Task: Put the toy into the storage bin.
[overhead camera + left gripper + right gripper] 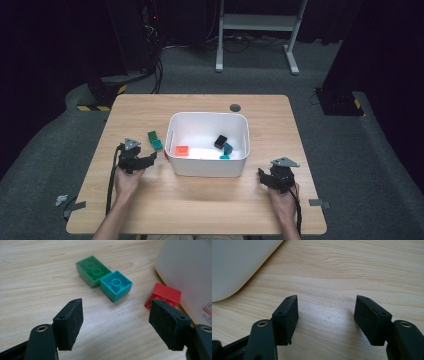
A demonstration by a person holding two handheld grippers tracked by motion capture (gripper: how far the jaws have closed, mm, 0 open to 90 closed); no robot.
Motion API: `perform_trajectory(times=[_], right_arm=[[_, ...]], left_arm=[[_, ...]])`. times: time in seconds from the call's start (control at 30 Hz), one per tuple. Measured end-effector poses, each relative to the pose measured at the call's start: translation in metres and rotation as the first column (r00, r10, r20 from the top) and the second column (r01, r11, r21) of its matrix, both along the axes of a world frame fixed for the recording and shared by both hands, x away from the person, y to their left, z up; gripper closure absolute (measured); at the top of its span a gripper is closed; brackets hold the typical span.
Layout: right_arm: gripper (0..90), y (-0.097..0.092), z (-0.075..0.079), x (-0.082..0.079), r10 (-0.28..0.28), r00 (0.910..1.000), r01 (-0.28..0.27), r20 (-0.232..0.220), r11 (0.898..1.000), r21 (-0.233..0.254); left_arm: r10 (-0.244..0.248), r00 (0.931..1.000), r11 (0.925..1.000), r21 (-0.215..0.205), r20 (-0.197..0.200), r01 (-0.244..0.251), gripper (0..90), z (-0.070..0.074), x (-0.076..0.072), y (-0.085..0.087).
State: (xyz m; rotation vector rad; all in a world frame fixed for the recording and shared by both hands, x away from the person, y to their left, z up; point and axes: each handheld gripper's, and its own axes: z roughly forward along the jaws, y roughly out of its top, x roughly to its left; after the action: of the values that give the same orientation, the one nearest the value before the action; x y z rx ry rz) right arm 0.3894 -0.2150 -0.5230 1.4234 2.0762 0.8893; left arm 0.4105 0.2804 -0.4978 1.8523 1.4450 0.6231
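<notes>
Left gripper [116, 317] low over the table [150, 200], jaws apart with nothing between them, aimed at the blocks beside the white bin [207, 167]. Just ahead of it: green block [92, 270] and teal block [116, 285], touching each other, studs up, flat on the wood. Red block [163, 295] a little further right, tucked right against the bin's wall. Right gripper [326, 315] over on the other side of the bin, near its front corner, also released, bare wood between the pads. Inside the bin: orange block [182, 150] at the left, black block [220, 141] and a couple of blue ones [227, 149] towards the right.
</notes>
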Motion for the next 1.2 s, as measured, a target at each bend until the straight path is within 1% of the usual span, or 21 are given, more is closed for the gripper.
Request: perform_trajectory(times=[0.07, 0.13, 0.23, 0.3, 0.37, 0.43, 0.47, 0.53, 0.6, 0.7, 0.73, 0.77, 0.83, 0.9, 0.97, 1.0, 1.07, 1.1, 1.2], right_arm=[[36.3, 0.000, 0.000, 0.000, 0.000, 1.0000, 0.000, 0.000, 1.000, 0.000], [36.4, 0.000, 0.000, 0.000, -0.001, 1.0000, 0.001, 0.000, 1.000, 0.000], [36.3, 0.000, 0.000, 0.000, -0.001, 1.0000, 0.001, 0.000, 1.000, 0.000], [36.3, 0.000, 0.000, 0.000, -0.002, 1.0000, 0.002, 0.000, 1.000, 0.000], [36.4, 0.000, 0.000, 0.000, -0.002, 1.0000, 0.002, 0.000, 1.000, 0.000], [36.3, 0.000, 0.000, 0.000, -0.002, 1.0000, 0.002, 0.001, 1.000, 0.000], [36.3, 0.000, 0.000, 0.000, -0.002, 1.0000, 0.002, 0.001, 1.000, 0.000], [36.3, 0.000, 0.000, 0.000, -0.002, 1.0000, 0.002, 0.000, 1.000, 0.000], [36.3, 0.000, 0.000, 0.000, -0.003, 1.0000, 0.003, 0.000, 1.000, 0.000], [36.2, 0.000, 0.000, 0.000, -0.004, 1.0000, 0.004, 0.000, 1.000, 0.000], [36.2, 0.000, 0.000, 0.000, -0.004, 1.0000, 0.004, 0.000, 1.000, 0.000], [36.2, 0.000, 0.000, 0.000, -0.004, 1.0000, 0.004, 0.000, 1.000, 0.000], [36.2, 0.000, 0.000, 0.000, -0.005, 1.0000, 0.005, 0.000, 1.000, 0.000], [36.2, 0.000, 0.000, 0.000, -0.004, 1.0000, 0.004, 0.000, 1.000, 0.000], [36.2, 0.000, 0.000, 0.000, -0.004, 1.0000, 0.004, 0.000, 1.000, 0.000], [36.2, 0.000, 0.000, 0.000, -0.004, 1.0000, 0.004, 0.000, 1.000, 0.000], [36.2, 0.000, 0.000, 0.000, -0.004, 1.0000, 0.004, 0.000, 1.000, 0.000], [36.2, 0.000, 0.000, 0.000, -0.004, 1.0000, 0.004, 0.000, 1.000, 0.000], [36.2, 0.000, 0.000, 0.000, -0.004, 1.0000, 0.004, 0.000, 1.000, 0.000]], left_arm=[[0.011, 0.9999, 0.9999, 0.001, 0.001, -0.011, 27.0, 0.000, 0.006, 0.000], [0.020, 0.9997, 0.9998, 0.002, 0.015, -0.020, 27.4, -0.001, 0.010, 0.000], [0.035, 0.9994, 0.9994, -0.005, -0.002, -0.035, 26.5, -0.004, 0.017, -0.001], [0.039, 0.9992, 0.9993, 0.000, -0.006, -0.039, 26.6, -0.004, 0.021, -0.003], [0.035, 0.9994, 0.9994, 0.006, -0.001, -0.035, 26.6, -0.002, 0.024, -0.005], [0.041, 0.9991, 0.9992, 0.005, 0.016, -0.041, 27.5, -0.003, 0.026, -0.007], [0.046, 0.9989, 0.9989, -0.004, 0.011, -0.046, 27.6, -0.004, 0.028, -0.008], [0.047, 0.9988, 0.9989, 0.001, -0.013, -0.047, 26.4, -0.007, 0.033, -0.009], [0.049, 0.9987, 0.9987, 0.013, -0.012, -0.049, 26.4, -0.008, 0.036, -0.011], [0.063, 0.9979, 0.9979, 0.016, -0.014, -0.063, 24.0, -0.006, 0.041, -0.015], [0.069, 0.9976, 0.9974, 0.019, -0.008, -0.069, 22.1, -0.006, 0.042, -0.016], [0.077, 0.9970, 0.9968, 0.021, 0.000, -0.077, 22.1, -0.006, 0.043, -0.017], [0.085, 0.9963, 0.9960, 0.026, -0.007, -0.085, 21.9, -0.009, 0.045, -0.017], [0.098, 0.9948, 0.9949, 0.025, -0.028, -0.097, 21.6, -0.013, 0.047, -0.017], [0.106, 0.9938, 0.9943, 0.015, -0.034, -0.105, 21.4, -0.016, 0.048, -0.017], [0.104, 0.9939, 0.9944, 0.018, -0.035, -0.104, 21.7, -0.016, 0.048, -0.018], [0.108, 0.9937, 0.9941, 0.018, -0.032, -0.107, 23.5, -0.017, 0.049, -0.020], [0.105, 0.9938, 0.9944, 0.013, -0.038, -0.105, 24.6, -0.017, 0.048, -0.020], [0.097, 0.9943, 0.9952, 0.018, -0.045, -0.096, 29.5, -0.018, 0.047, -0.021]])
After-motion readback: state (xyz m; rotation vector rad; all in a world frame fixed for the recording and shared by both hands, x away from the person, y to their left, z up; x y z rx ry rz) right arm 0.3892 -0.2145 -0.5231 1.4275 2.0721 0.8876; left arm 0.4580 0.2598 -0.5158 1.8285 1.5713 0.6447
